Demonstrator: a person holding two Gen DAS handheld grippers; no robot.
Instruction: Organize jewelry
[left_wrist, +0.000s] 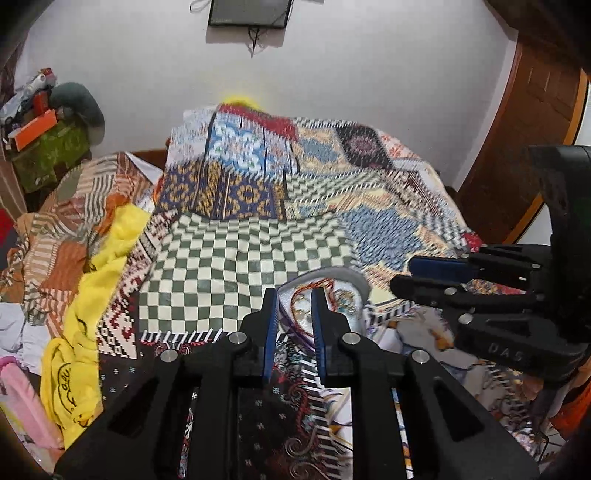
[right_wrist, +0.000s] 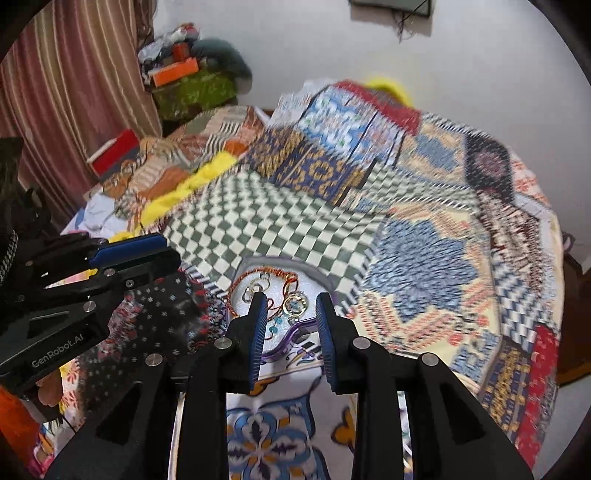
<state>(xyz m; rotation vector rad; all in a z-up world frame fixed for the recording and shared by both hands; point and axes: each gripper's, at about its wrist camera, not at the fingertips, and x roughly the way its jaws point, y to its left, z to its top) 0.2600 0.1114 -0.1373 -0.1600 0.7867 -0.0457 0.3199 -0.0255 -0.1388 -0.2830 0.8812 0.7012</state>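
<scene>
Blue-padded fingers of my right claw sit nearest, spread apart and gripping nothing. Left claw — likewise parted, empty.

Item: white tray on the bed, amid patterned covers, just ahead of both claws. Contents: tangled jewelry — orange beaded cord, gold rings, a blue-beaded piece; finer detail blurred.

Step in hand, as I judge it: approach, nothing picked yet. Next move calls for lowering my right claw over one strand and closing gently, without snagging its neighbours.
</scene>
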